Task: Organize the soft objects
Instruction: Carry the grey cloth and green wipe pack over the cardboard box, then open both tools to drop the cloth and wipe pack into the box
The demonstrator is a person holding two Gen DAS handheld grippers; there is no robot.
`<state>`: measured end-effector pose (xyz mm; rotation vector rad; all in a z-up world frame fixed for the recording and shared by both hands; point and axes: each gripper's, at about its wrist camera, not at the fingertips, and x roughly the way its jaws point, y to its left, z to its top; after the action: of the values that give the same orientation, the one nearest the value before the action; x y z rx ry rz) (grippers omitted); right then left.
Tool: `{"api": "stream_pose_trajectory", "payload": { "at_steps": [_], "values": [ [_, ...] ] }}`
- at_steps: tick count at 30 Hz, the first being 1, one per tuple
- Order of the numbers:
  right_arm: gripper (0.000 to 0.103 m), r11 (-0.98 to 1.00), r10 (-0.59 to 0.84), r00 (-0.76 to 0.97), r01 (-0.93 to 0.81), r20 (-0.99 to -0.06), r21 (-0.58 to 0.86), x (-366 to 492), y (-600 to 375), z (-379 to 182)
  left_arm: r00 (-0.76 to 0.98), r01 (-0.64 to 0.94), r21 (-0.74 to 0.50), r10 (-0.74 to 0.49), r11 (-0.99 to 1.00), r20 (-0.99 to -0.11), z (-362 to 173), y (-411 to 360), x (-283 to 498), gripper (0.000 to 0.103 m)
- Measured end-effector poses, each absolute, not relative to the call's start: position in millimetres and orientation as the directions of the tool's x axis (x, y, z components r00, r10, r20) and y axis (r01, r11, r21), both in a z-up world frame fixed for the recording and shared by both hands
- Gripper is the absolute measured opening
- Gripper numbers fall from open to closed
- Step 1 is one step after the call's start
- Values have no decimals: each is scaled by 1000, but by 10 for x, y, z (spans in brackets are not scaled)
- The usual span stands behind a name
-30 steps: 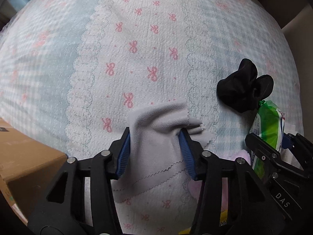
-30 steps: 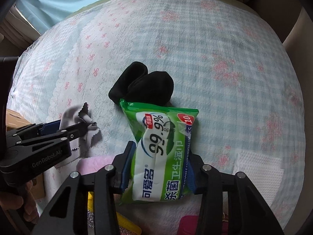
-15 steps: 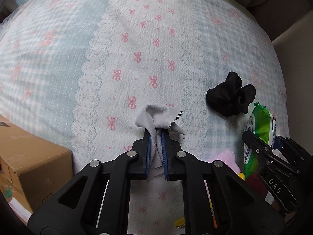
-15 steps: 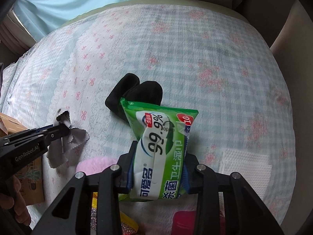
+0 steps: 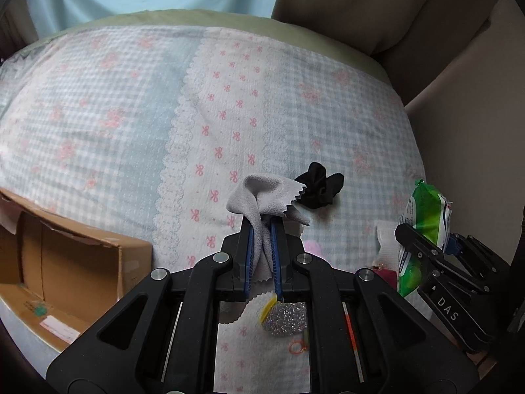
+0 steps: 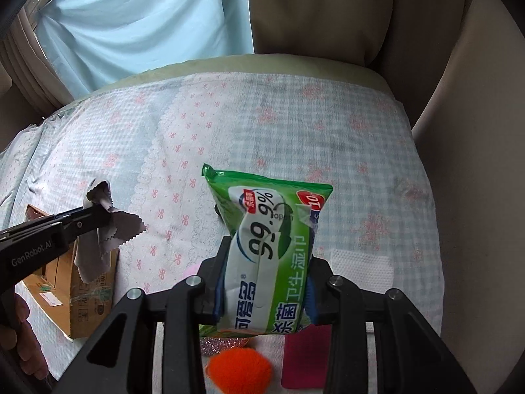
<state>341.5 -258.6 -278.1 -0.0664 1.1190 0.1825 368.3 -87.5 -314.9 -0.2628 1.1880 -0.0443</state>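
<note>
My left gripper (image 5: 262, 226) is shut on a grey, zigzag-edged cloth (image 5: 259, 193), which hangs off the bed cover. From the right wrist view the same cloth (image 6: 121, 229) dangles from the left gripper (image 6: 101, 215) above the box. My right gripper (image 6: 270, 249) is shut on a green pack of wet wipes (image 6: 269, 229), held upright in the air. The pack (image 5: 426, 210) also shows at the right edge of the left wrist view. A black sock (image 5: 320, 185) lies on the cover between the two grippers, almost hidden behind the pack in the right wrist view.
An open cardboard box (image 5: 75, 256) stands at the left on the checked bed cover (image 5: 131, 115). Below the grippers lie a glittery piece (image 5: 283, 318), an orange pom-pom (image 6: 239, 371), a magenta item (image 6: 305, 354), a white tissue (image 6: 361, 269) and something pink and fluffy (image 5: 311, 248). Beige cushions border the right.
The left jaws have closed on the grey cloth. Both grippers rose from the cover, carrying cloth and wipes pack upward, and the bed looks farther away.
</note>
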Motion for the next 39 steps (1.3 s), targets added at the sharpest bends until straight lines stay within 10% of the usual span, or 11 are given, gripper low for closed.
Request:
{"api": "stream_pose_trajectory", "payload": {
  "at_steps": [20,39],
  "values": [
    [34,950,235,447,-294,-863,106,2133,-1051,-1282,539,-128,-195,-98,972,-837,-1249,380,2131,8],
    [34,971,241,213,-62,-947,233,2369,672,-2470,327,2,-139,-133,990,-936,-2212,2276,2317,8]
  ]
}}
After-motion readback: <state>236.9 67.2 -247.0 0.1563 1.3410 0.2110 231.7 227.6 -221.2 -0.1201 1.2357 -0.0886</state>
